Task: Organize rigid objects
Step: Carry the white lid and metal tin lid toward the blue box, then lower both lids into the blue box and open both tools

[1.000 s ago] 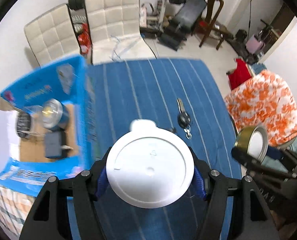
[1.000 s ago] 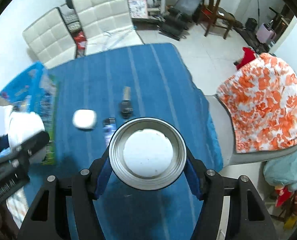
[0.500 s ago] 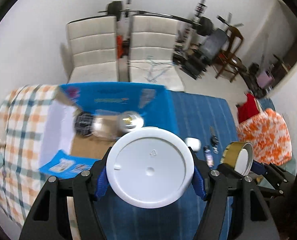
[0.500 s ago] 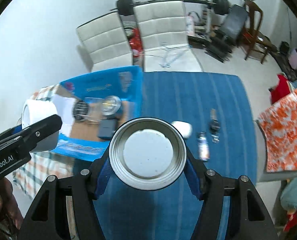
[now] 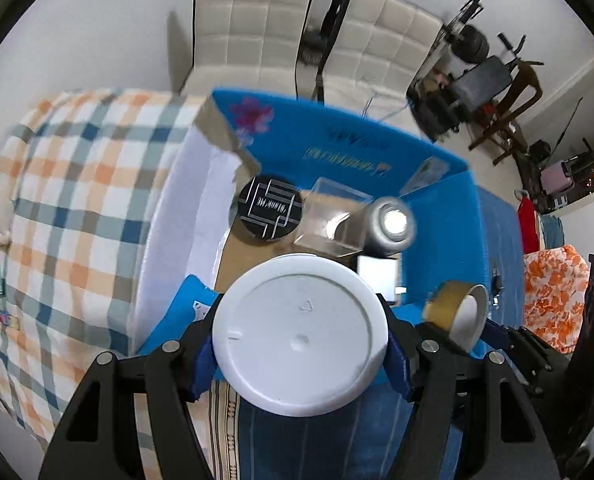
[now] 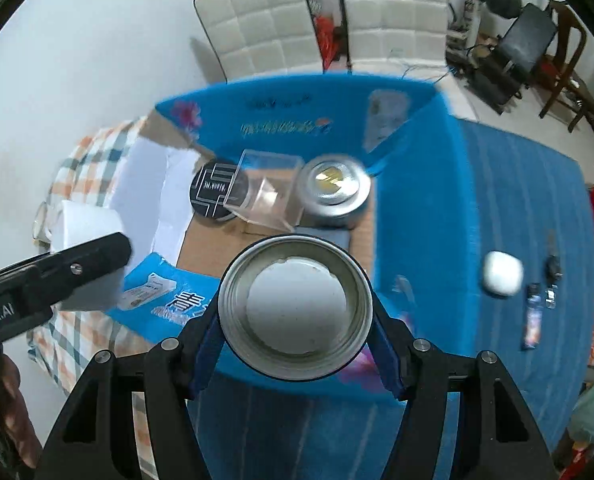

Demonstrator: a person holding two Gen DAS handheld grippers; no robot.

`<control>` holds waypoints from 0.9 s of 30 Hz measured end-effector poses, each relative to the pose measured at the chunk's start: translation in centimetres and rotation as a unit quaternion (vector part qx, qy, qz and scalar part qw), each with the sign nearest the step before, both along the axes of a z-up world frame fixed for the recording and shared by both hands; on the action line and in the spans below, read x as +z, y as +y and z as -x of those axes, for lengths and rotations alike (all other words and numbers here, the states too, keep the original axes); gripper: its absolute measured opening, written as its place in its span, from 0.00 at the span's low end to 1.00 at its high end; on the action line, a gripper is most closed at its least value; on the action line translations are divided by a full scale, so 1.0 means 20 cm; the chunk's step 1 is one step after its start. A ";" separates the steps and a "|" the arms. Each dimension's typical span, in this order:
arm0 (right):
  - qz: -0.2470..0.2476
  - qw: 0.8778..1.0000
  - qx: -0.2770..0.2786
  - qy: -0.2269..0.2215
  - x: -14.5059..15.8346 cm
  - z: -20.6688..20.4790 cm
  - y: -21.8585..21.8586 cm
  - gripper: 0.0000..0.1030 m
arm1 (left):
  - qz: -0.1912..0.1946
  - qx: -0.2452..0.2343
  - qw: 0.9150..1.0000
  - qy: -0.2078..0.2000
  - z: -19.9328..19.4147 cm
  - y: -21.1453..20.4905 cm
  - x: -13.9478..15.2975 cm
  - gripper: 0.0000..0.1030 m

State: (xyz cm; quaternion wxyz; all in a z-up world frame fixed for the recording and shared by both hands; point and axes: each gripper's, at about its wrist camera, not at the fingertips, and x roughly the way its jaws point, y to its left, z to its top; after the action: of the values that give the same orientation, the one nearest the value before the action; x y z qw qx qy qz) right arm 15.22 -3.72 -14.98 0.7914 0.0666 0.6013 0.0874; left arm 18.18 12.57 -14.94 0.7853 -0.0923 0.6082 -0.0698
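Note:
My left gripper is shut on a white round container, held over the near edge of an open blue cardboard box. My right gripper is shut on a metal tin with a pale inside, held above the box's near flap. Inside the box sit a black round tin, a clear plastic case and a silver tin. The white container and the gold-sided tin each show in the other wrist view.
The box rests between a checked cloth and a blue striped tablecloth. On the blue cloth lie a white earbud case, a key fob and a small dark stick. Two white chairs stand behind.
Both grippers have swung left from above the blue cloth towards the box, still holding their containers. The box now fills the middle of both views.

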 end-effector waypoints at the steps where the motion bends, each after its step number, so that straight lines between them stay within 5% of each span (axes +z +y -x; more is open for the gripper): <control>1: 0.005 1.000 0.004 0.007 -0.04 -0.03 0.04 0.65 | 0.001 -0.004 1.000 0.011 -0.03 0.01 -0.05 0.64; 9: 0.029 0.998 0.041 0.046 -0.30 -0.13 0.22 0.65 | 0.007 -0.030 0.997 0.064 -0.17 0.02 -0.27 0.64; 16: 0.003 0.995 0.054 0.088 -0.47 -0.19 0.29 0.66 | 0.020 -0.044 0.992 0.115 -0.23 0.04 -0.42 0.64; 27: 0.010 0.992 0.063 0.111 -0.57 -0.26 0.35 0.66 | 0.012 -0.058 0.986 0.157 -0.24 0.07 -0.54 0.64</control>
State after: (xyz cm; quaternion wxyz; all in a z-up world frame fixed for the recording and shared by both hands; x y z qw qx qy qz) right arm 20.42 3.27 -26.44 0.7131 0.0303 0.6894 0.1234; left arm 22.90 14.06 -25.71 0.6738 -0.0759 0.7272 -0.1067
